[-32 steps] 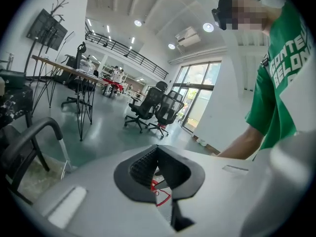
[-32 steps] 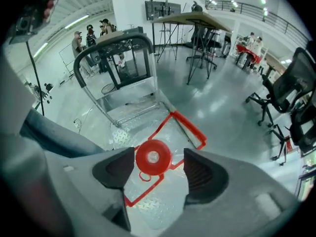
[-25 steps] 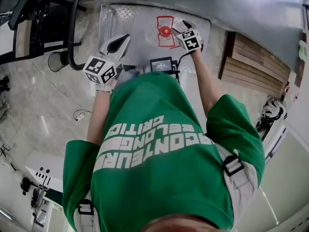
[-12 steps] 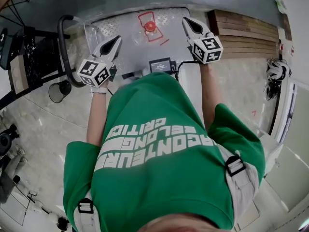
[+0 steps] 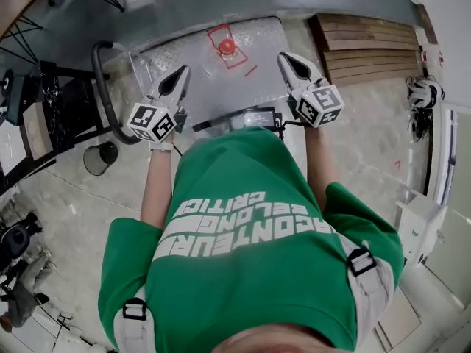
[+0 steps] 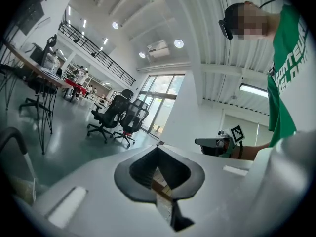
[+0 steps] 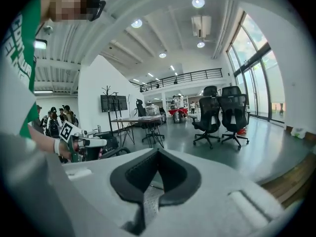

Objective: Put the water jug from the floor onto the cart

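Observation:
The clear water jug (image 5: 227,47), with its red cap and red handle, stands upright on the cart's metal deck (image 5: 265,39) in the head view. Nothing holds it. My left gripper (image 5: 183,73) hovers shut and empty over the deck's near left. My right gripper (image 5: 284,57) is raised to the right of the jug, shut and empty as well. Both point roughly level across the room. The jug appears in neither gripper view. The left gripper view catches the right gripper (image 6: 217,145), and the right gripper view catches the left gripper (image 7: 83,142).
The cart's black push handle (image 5: 99,72) curves up at the deck's left end. A wooden pallet (image 5: 368,46) lies to the right, a black bin (image 5: 99,157) and a dark rack (image 5: 51,101) to the left. Office chairs (image 7: 224,113) and desks stand farther off.
My right gripper has come away from the jug's red handle, risen and drawn back toward me. The left gripper lifted slightly. The jug stays on the cart.

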Demonstrator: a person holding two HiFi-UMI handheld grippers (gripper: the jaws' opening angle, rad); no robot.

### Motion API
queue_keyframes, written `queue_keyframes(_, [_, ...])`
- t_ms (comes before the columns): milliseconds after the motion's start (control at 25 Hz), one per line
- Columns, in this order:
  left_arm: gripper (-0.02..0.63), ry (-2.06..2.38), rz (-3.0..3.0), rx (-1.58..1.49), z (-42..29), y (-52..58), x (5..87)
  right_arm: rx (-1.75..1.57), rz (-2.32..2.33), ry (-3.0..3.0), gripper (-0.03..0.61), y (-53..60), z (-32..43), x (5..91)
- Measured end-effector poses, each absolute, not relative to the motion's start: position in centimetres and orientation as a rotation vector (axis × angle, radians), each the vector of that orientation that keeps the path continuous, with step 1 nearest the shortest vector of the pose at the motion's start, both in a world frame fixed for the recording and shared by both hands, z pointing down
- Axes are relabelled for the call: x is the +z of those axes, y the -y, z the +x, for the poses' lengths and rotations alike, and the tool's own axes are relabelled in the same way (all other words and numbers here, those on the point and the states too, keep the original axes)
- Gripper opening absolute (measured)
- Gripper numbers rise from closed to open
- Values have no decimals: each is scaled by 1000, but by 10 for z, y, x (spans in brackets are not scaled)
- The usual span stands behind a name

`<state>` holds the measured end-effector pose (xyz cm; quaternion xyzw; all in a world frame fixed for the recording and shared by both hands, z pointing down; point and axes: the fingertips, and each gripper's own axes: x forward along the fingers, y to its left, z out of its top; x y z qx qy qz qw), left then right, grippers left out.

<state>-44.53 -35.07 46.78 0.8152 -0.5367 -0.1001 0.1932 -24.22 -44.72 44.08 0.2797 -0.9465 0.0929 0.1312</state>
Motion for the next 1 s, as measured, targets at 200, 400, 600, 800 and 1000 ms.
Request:
queue_keyframes(200, [9,1532,2272,-264,-439,351,468,260,754,2770,-8,442,-239,446])
queue_keyframes(400, [9,1556,2274,-221,-416,358,466,238,666,2779,-8,443,-229,453])
queue_keyframes(600, [9,1534,2321,-114,-373,369,469,225,596,2777,-6,454,-215,460])
queue_keyframes(800, [9,1524,2310,-123,-338,379,469,189,530,2765,-8,463,-203,465])
queue_keyframes(1000, [9,1510,2306,-105,-322,381,472,191,490,2770,-8,467,-200,465])
